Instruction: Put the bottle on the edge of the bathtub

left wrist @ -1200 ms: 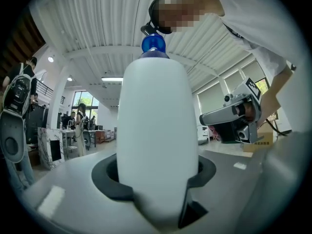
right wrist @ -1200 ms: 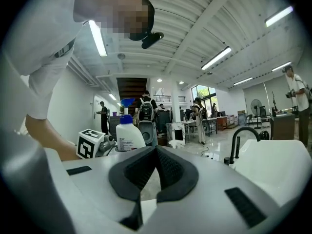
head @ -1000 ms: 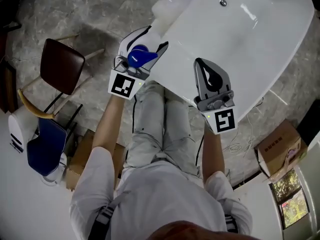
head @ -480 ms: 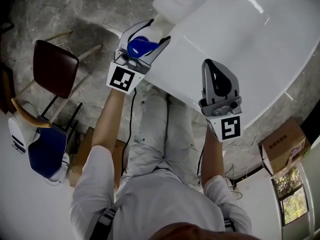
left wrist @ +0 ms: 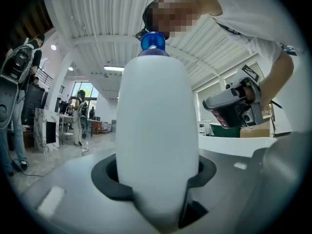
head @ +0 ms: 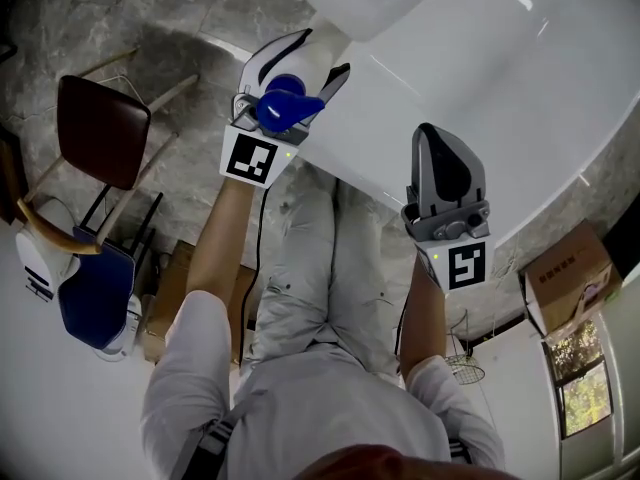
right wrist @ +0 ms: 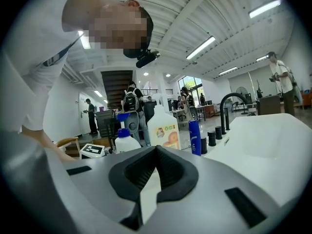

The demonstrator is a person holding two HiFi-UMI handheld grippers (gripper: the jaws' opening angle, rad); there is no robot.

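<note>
The left gripper (left wrist: 157, 194) is clenched on the white bottle (left wrist: 156, 130), its dark pads pressed against both sides of the body; that view alone shows the grip, with the blue cap pointing away from the jaws towards the person's head. The head view adds the place: the bottle (head: 285, 103) is held at the near left corner of the bathtub (head: 480, 58), beside its rim, and whether it touches cannot be told. The right gripper (right wrist: 155, 152) is clenched on nothing, jaws together, and hangs over the bathtub's near rim. Only its view shows the bathtub's far edge, carrying a jug (right wrist: 163, 128) with an orange label, a blue bottle (right wrist: 195, 137) and a black faucet (right wrist: 229, 108). Both forearms reach forward from the body, the left angled towards the bathtub's corner.
</note>
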